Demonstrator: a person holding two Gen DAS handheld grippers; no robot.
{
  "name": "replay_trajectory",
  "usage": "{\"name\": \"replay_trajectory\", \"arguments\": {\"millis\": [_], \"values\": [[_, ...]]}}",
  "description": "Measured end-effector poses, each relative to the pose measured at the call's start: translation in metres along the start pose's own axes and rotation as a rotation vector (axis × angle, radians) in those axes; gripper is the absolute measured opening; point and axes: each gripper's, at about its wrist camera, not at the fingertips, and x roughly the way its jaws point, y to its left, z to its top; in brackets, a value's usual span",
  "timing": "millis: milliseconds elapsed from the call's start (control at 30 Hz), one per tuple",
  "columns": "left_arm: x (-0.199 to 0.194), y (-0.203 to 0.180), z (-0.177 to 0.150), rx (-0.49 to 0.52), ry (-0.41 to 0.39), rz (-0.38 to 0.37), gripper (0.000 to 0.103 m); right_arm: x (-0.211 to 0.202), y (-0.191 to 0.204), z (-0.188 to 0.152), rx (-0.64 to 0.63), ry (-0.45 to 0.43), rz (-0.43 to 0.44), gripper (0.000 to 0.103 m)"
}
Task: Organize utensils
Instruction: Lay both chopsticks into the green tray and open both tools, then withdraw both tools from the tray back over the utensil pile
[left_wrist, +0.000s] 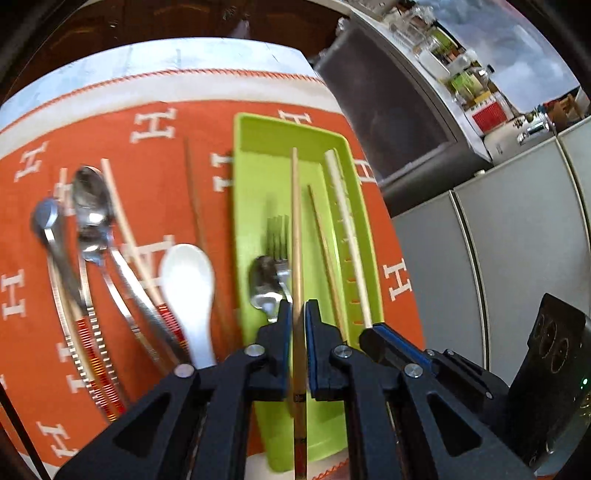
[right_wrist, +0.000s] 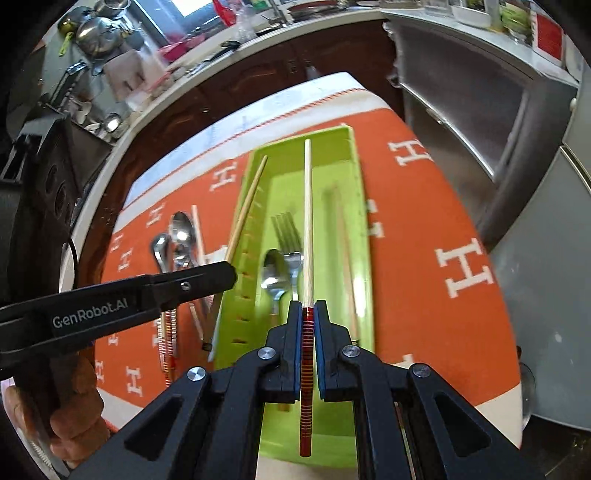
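Utensils: two chopsticks are in hand, the rest split between the green tray (left_wrist: 255, 155) and the orange cloth (left_wrist: 122, 122).

Left gripper (left_wrist: 298, 308) is clenched on a plain wooden chopstick (left_wrist: 295, 221), which runs forward over the middle of the tray. Right gripper (right_wrist: 307, 306) is clenched on a chopstick with a red banded handle (right_wrist: 307, 354), pale shaft pointing up the tray's length. Both grippers hang tilted over the near end of the tray, just beside each other; the left one's finger shows in the right wrist view at the tray's left wall.

Risks, as judged:
- The two grippers could knock together if either swings sideways.
- A stick let go at a slant may land across the fork (right_wrist: 290, 236) and spoon (right_wrist: 274, 271) already in the tray, or bridge a wall and roll out.
- A slim round stick can pivot in the pads.

In the tray: one more chopstick (left_wrist: 325, 243) flat on the floor, another leaning on the slotted wall.

Room: open cloth to the tray's right. Left is crowded with metal spoons (left_wrist: 90, 206), a white ceramic spoon (left_wrist: 190, 280) and loose chopsticks. The table edge is close behind the tray's far end.
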Motion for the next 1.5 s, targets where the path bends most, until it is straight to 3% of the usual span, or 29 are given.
{"name": "replay_trajectory", "arguments": {"millis": [33,100,300,500,767,1000,1300,1500], "values": [[0.004,-0.003,0.0,0.003,0.003,0.011,0.016,0.001,-0.004,0.0,0.006,0.003,-0.009,0.008],[0.007,-0.006,-0.003,0.016,0.005,0.037,0.045,0.012,-0.008,0.0,0.017,0.001,-0.005,0.016],[-0.013,-0.011,-0.017,0.098,-0.025,0.083,0.052,0.011,-0.003,0.0,0.006,-0.012,0.038,0.021],[-0.048,0.002,-0.037,0.158,-0.078,0.196,0.054,-0.002,0.021,-0.007,-0.03,-0.018,0.094,0.021],[-0.095,0.037,-0.059,0.115,-0.157,0.303,0.055,-0.019,0.06,-0.013,-0.093,-0.031,0.141,0.021],[-0.131,0.06,-0.073,0.073,-0.249,0.371,0.063,-0.035,0.098,-0.017,-0.166,-0.053,0.165,0.022],[-0.153,0.086,-0.087,0.049,-0.335,0.468,0.067,-0.039,0.147,-0.021,-0.251,-0.06,0.164,0.029],[-0.151,0.113,-0.094,0.013,-0.339,0.46,0.067,-0.031,0.169,-0.022,-0.288,-0.065,0.16,0.029]]}}
